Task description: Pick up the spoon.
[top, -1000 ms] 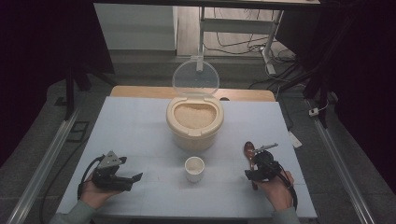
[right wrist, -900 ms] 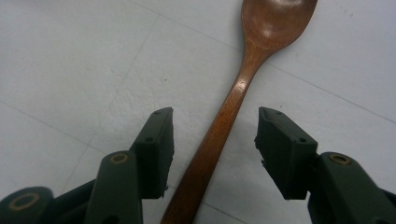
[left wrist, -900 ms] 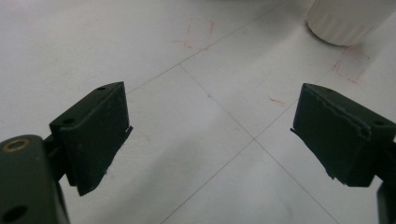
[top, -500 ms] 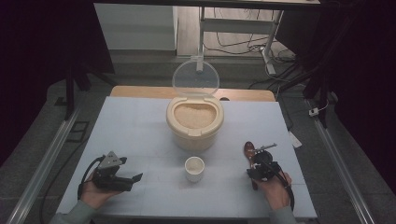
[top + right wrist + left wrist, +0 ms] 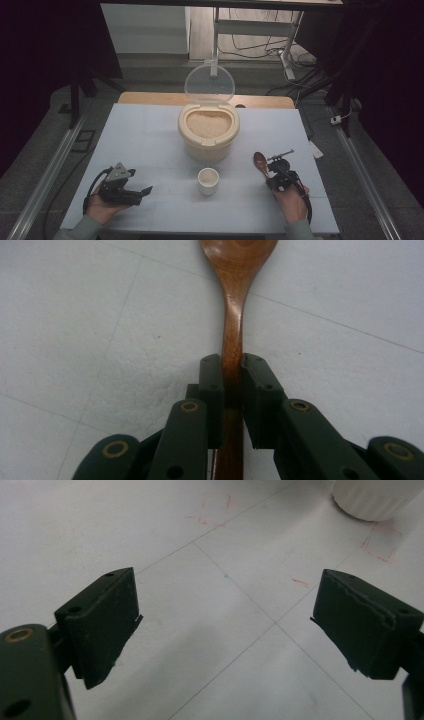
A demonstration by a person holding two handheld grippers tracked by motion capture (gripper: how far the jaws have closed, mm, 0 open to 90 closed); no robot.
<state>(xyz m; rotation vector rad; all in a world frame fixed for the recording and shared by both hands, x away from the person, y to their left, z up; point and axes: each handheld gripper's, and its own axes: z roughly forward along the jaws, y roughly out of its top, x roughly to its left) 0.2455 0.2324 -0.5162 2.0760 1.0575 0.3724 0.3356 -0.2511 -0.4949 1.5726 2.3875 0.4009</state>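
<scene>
High view: nearest the bottom edge, the person's two hands rest on the pale blue-white table, one gripper in each. The left gripper lies low at the near left, pointing toward the middle of the table; the left gripper view has its two black jaws standing wide apart with bare table between them and nothing held. The foot of the small white ribbed cup sits at the upper right corner of that view, well apart from the jaws.

At the near right, the right gripper points away from the person. Its jaws have just been closing, and in the right gripper view they stand nearly together, pressed on either side of the slim handle of the brown wooden spoon, which runs straight out between them across the table. From above, the spoon's oval bowl lies on the table just beyond the gripper, right of the cup.

The cup stands upright between the two grippers, a little farther in, open at the top.

Beyond it, near the table's centre, sits the cream round plastic container, filled with pale grain. Its clear round lid is hinged up at the far side, standing open.

Past the table's far edge lie a dark floor, cables and a metal stand.
</scene>
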